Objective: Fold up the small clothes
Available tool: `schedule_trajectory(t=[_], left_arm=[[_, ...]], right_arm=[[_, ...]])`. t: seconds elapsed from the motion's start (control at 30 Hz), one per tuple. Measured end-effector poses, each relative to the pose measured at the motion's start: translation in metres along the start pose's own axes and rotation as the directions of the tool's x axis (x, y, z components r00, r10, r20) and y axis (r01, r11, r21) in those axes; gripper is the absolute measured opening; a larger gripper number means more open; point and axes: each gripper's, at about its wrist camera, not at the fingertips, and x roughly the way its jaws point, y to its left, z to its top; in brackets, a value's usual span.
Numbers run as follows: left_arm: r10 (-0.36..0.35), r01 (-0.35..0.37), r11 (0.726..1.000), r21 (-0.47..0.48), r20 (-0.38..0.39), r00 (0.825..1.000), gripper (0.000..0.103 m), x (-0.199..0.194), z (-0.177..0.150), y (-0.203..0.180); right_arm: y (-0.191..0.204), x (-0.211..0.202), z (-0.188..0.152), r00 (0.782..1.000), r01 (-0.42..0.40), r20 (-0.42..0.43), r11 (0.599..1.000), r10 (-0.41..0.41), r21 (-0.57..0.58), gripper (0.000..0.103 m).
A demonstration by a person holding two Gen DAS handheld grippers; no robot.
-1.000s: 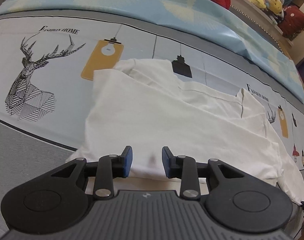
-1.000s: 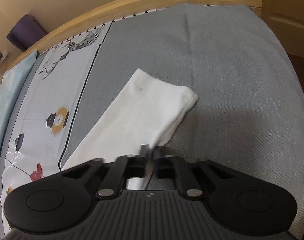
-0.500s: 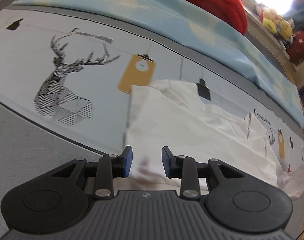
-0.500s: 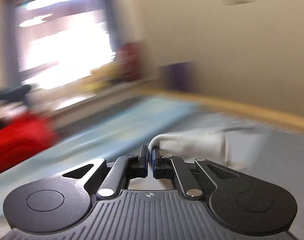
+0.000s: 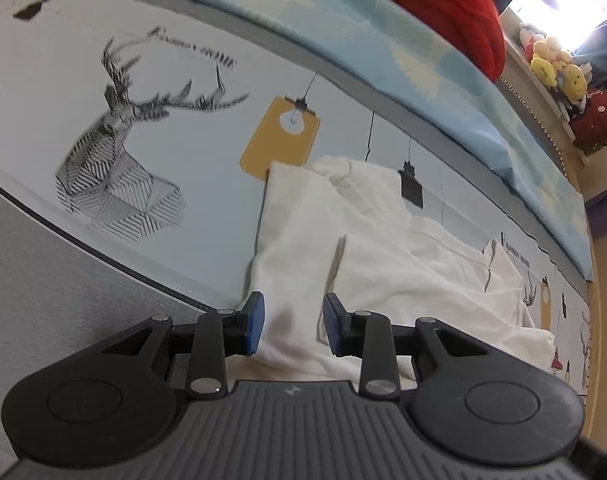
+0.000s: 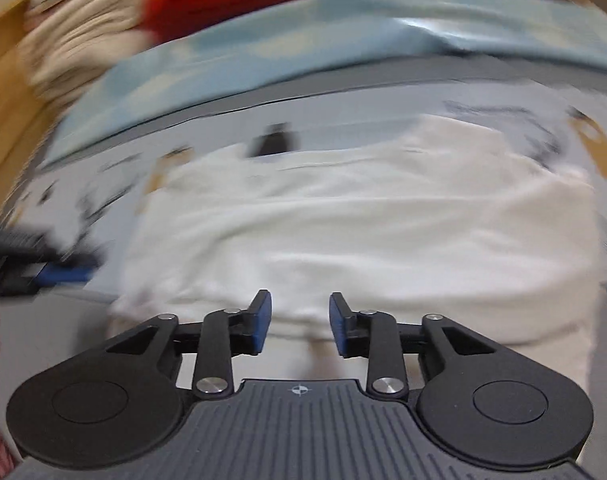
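Lying partly folded on the printed bed sheet (image 5: pixel 207 184), the white garment (image 5: pixel 303 240) is seen with one flap already laid over its middle, so the step in hand is judged to be a pause between folds, with neither tool holding cloth. The left gripper (image 5: pixel 290 323) is held just above the near edge of the garment, its blue pads (image 5: pixel 254 322) spread apart and nothing between them. The right gripper (image 6: pixel 300 322) is likewise shown with its jaws parted and empty over the near hem of the same garment (image 6: pixel 363 232), though that view is badly smeared by motion and fine detail cannot be made out. What looks like the left tool's blue finger is glimpsed at the left margin of the right wrist view.

For the next move, a fresh edge or corner has to be taken, and the loose, rumpled part of the cloth at the far right of the left wrist view is judged the likeliest part to be brought over. A low approach is called for, so that only the top layer is pinched and the sheet beneath is not caught.

Beyond the garment, a light blue blanket (image 5: pixel 383 28), a red cushion (image 5: pixel 443 4) and yellow plush toys (image 5: pixel 555 68) are seen, all well apart from the work and not in the way
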Motion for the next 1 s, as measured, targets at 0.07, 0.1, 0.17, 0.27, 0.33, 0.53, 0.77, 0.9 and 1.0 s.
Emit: schedule_trajectory(t=[0.07, 0.1, 0.17, 0.27, 0.33, 0.53, 0.77, 0.9, 1.0], left_arm=[[-0.024, 0.024, 1.000, 0.002, 0.001, 1.000, 0.036, 0.008, -0.001, -0.003], [-0.028, 0.028, 1.000, 0.009, -0.004, 1.000, 0.036, 0.012, -0.002, -0.006], [-0.039, 0.039, 0.999, 0.015, -0.012, 0.999, 0.036, 0.021, -0.003, -0.013], [-0.046, 0.048, 0.998, 0.038, -0.028, 0.999, 0.036, 0.035, -0.005, -0.023], [-0.041, 0.043, 0.998, 0.051, -0.036, 0.999, 0.036, 0.043, -0.007, -0.028], [0.007, 0.000, 0.996, 0.092, -0.075, 0.997, 0.034, 0.068, -0.012, -0.038], [0.049, -0.056, 0.988, 0.146, 0.055, 0.997, 0.002, 0.041, -0.009, -0.045], [0.198, -0.212, 0.976, 0.056, 0.192, 0.961, 0.002, -0.005, -0.015, -0.037], [0.228, -0.237, 0.969, 0.069, 0.116, 0.967, 0.008, 0.003, -0.018, -0.028]], right_arm=[[-0.016, 0.002, 0.004, 0.997, 0.071, -0.001, 0.995, -0.071, 0.072, 0.039], [-0.028, 0.000, 0.004, 0.995, 0.097, -0.001, 0.989, -0.097, 0.112, 0.039], [-0.052, -0.005, 0.007, 0.992, 0.119, 0.008, 0.973, -0.123, 0.198, 0.039], [-0.081, -0.018, 0.012, 0.983, 0.149, 0.055, 0.936, -0.176, 0.317, 0.040], [-0.095, -0.030, 0.014, 0.965, 0.181, 0.108, 0.908, -0.238, 0.378, 0.041], [-0.141, -0.048, 0.028, 0.898, 0.250, 0.197, 0.825, -0.394, 0.507, 0.043], [-0.171, -0.048, 0.030, 0.882, 0.256, 0.173, 0.754, -0.439, 0.605, 0.043], [-0.170, -0.042, 0.029, 0.904, 0.231, 0.158, 0.762, -0.398, 0.605, 0.045], [-0.166, -0.030, 0.024, 0.926, 0.212, 0.124, 0.764, -0.356, 0.610, 0.045]])
